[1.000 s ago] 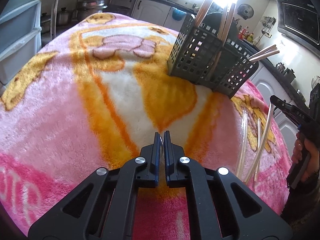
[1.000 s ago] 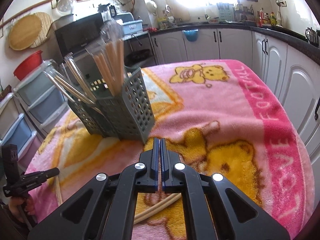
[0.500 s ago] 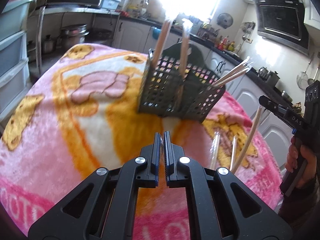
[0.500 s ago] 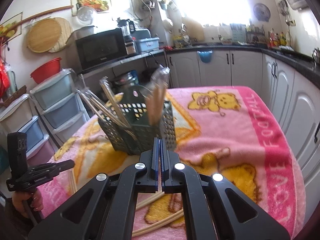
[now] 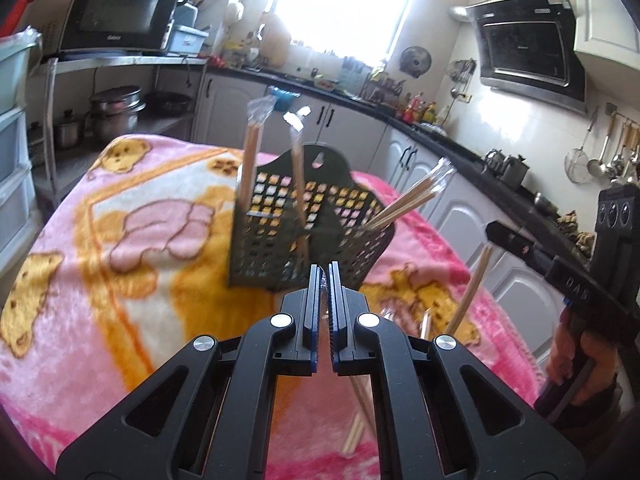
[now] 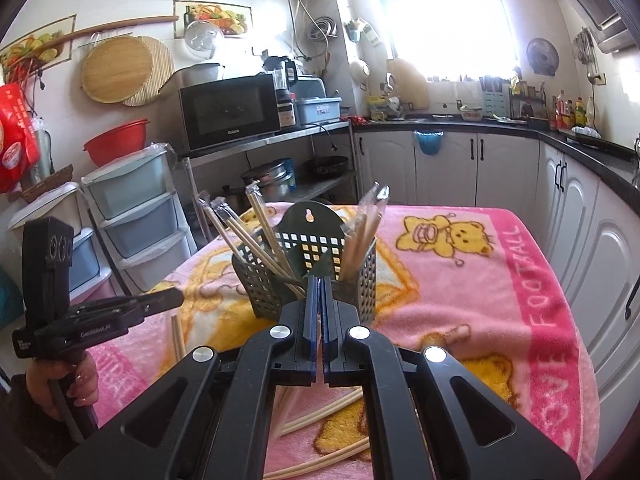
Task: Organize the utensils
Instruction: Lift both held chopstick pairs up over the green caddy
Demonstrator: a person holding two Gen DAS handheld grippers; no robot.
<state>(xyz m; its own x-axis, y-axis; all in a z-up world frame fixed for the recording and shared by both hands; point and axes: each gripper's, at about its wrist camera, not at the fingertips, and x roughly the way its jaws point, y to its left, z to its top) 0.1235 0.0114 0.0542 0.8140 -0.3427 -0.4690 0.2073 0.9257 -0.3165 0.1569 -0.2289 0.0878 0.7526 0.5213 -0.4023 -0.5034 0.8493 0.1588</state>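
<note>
Readable text, right wrist view:
- Pink blanket point(image 6: 472, 280), right border: "LOVE FOOTBALL" in pale capitals.
- Left gripper point(image 6: 176, 298), side of body: "GenRobot.AI".
- Microwave point(image 6: 230, 114), far left: a brand mark, too small to read.

Left wrist view: marks on the right gripper point(image 5: 496, 234) not legible.

Kitchen interior. Bright window point(image 6: 440, 28) above the black countertop point(image 6: 460, 123), glare washing out the panes. White cabinet doors point(image 6: 448, 168) below the countertop. Left of the window: black microwave point(image 6: 230, 110) on a metal shelf point(image 6: 264, 141), round wooden board point(image 6: 116, 69) hung on the wall. Plastic drawer unit point(image 6: 136, 216) beside the shelf. Black range hood point(image 5: 528, 54) right of the window.
</note>
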